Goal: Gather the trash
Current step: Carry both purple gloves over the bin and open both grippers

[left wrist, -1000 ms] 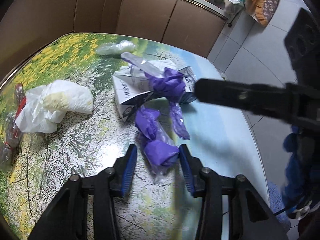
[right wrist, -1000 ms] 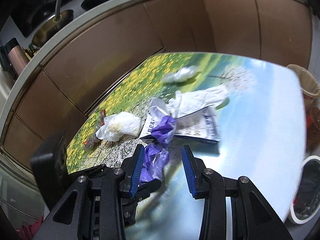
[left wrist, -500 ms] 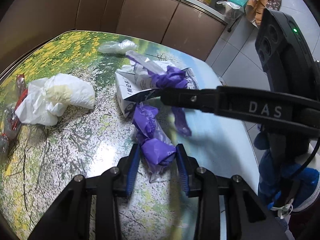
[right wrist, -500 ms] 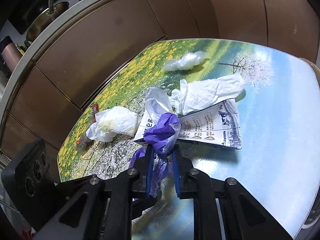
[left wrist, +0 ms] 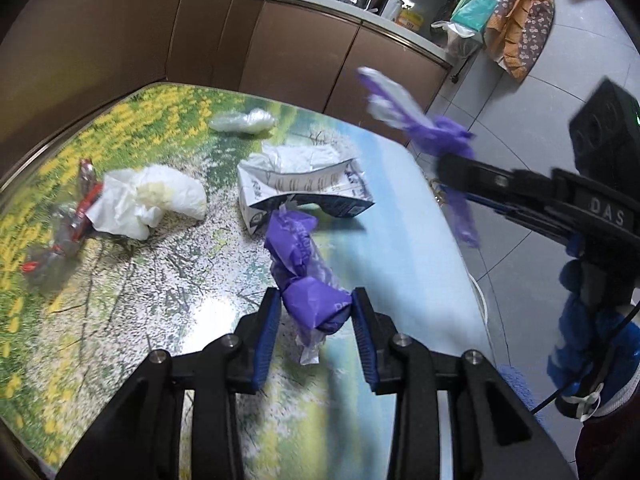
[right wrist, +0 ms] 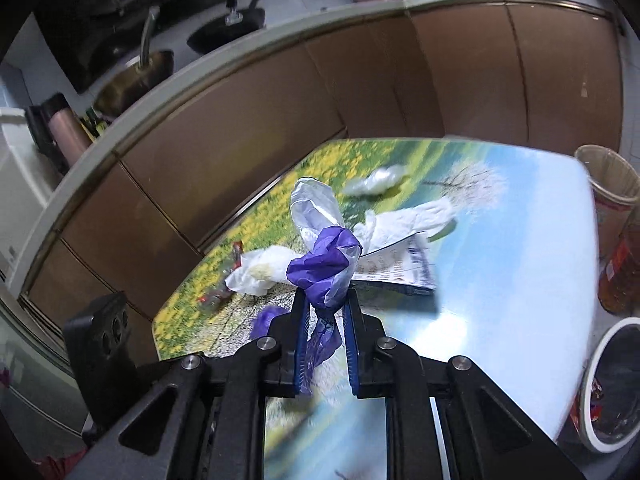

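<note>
**Both grippers gripping purple wrappers; bin lying to the right**

The left gripper [left wrist: 316,334] is clamping the near end of a purple twisted wrapper [left wrist: 304,276] between its blue pads. The wrapper's long axis is running straight away from the gripper, toward the flattened carton [left wrist: 304,192], and its far end is touching the printed table [left wrist: 140,300].

The right gripper [right wrist: 326,344] is pinching a second purple wrapper [right wrist: 324,268], with a clear film tail, and is carrying it in the air above the table's right edge.

The bin [right wrist: 612,384] is standing on the floor just off that edge, nearer the right gripper, so the release there likely comes first.

Farther off, the white crumpled bag [left wrist: 152,200], red wrapper [left wrist: 80,216] and clear plastic wad [left wrist: 242,121] are waiting on the table.
</note>
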The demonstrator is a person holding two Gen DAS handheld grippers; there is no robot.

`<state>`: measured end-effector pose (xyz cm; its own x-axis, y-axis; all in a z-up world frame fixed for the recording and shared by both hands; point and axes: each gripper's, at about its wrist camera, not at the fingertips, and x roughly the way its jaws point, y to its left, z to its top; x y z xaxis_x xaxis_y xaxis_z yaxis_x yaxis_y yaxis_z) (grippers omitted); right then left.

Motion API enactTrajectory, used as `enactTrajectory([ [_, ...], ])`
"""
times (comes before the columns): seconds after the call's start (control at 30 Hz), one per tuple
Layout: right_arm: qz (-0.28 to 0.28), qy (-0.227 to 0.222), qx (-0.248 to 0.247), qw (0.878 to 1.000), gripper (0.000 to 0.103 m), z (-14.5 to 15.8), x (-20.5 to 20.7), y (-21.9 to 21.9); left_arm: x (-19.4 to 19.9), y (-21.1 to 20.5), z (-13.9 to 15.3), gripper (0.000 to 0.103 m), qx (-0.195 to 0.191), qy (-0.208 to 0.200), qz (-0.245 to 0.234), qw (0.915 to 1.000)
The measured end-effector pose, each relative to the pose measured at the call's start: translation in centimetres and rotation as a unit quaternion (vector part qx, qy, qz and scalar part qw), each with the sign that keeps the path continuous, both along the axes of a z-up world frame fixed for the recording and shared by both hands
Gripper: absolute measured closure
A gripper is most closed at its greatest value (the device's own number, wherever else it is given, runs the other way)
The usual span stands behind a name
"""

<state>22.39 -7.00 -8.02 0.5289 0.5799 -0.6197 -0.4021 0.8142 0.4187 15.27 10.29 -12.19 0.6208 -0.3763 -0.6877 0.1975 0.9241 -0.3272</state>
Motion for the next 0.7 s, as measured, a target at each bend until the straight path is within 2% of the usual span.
enactTrajectory([
  [0.2,-0.051,-0.034,0.014,0.998,0.087,2.4,-3.7,-6.3,-1.5,-2.9,3.0,0.069,0.013,-0.025,-0.026,0.9993],
  [0.37,-0.121,-0.047,0.012,0.992,0.087,3.3,-6.3,-13.0,-1.0,-8.1,4.6,0.069,0.015,-0.032,-0.078,0.9963],
  [0.53,-0.2,-0.035,0.006,0.979,0.087,2.1,-7.9,-19.9,0.7,-15.0,4.6,0.069,0.022,-0.023,-0.146,0.9888],
  [0.7,-0.27,-0.008,-0.017,0.963,0.087,-0.6,-8.2,-25.8,3.4,-23.1,3.5,0.069,0.026,-0.003,-0.208,0.9777],
])
